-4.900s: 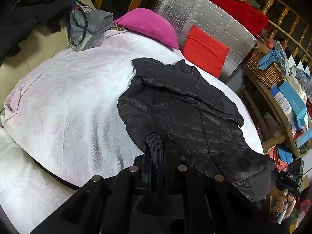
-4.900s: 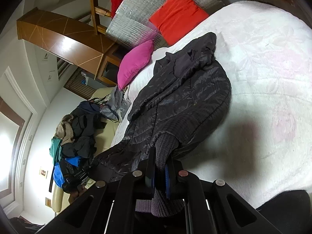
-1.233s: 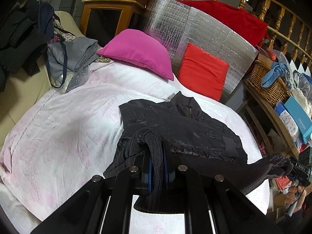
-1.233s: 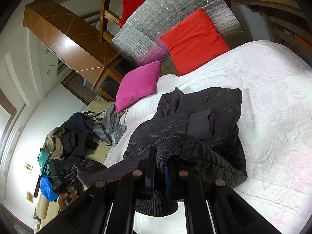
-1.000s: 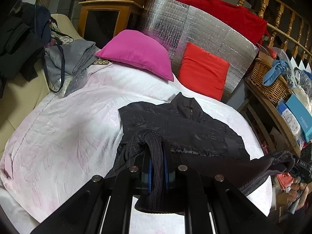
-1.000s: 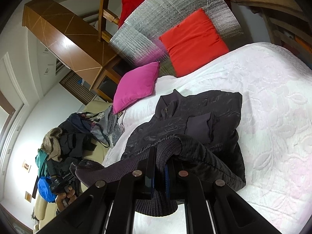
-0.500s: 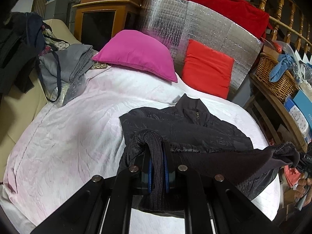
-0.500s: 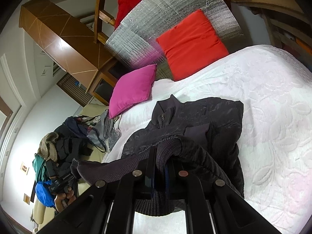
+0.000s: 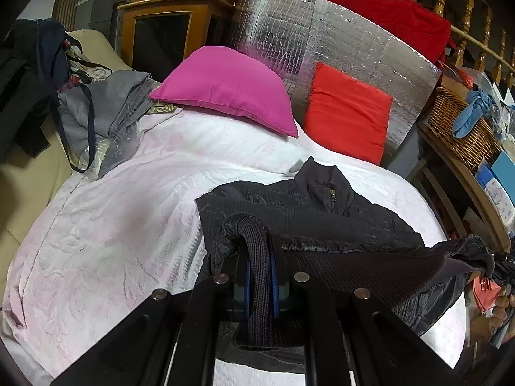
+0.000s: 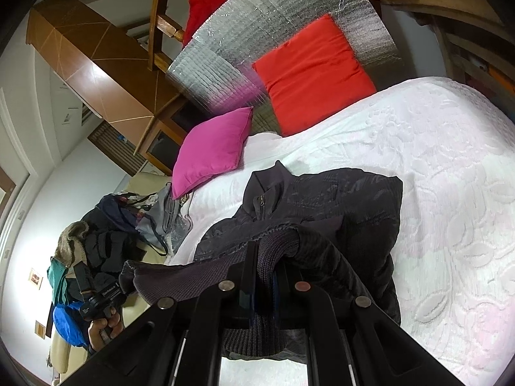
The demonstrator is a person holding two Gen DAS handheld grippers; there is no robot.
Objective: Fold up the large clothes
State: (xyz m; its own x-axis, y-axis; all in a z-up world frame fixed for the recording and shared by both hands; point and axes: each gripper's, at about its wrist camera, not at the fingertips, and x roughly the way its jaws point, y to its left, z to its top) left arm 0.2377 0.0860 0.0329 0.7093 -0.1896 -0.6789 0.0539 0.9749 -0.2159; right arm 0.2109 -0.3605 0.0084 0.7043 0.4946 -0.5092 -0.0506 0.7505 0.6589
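A pink cushion (image 9: pixel 225 88) and red cushion (image 9: pixel 347 122) lean against a silver quilted panel (image 9: pixel 322 38).

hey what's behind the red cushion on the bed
A silver quilted foil panel stands right behind the red cushion, which leans against it. Above the panel, a red blanket hangs over a wooden railing. Whatever is behind the panel is covered.

The ribbed hem (image 9: pixel 259 276) hides both tongs' pads, and the frame edge crops the wicker basket (image 9: pixel 463 128).

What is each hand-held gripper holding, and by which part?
Both hold the black jacket by its ribbed knit hem: left hand-held gripper, right hand-held gripper.
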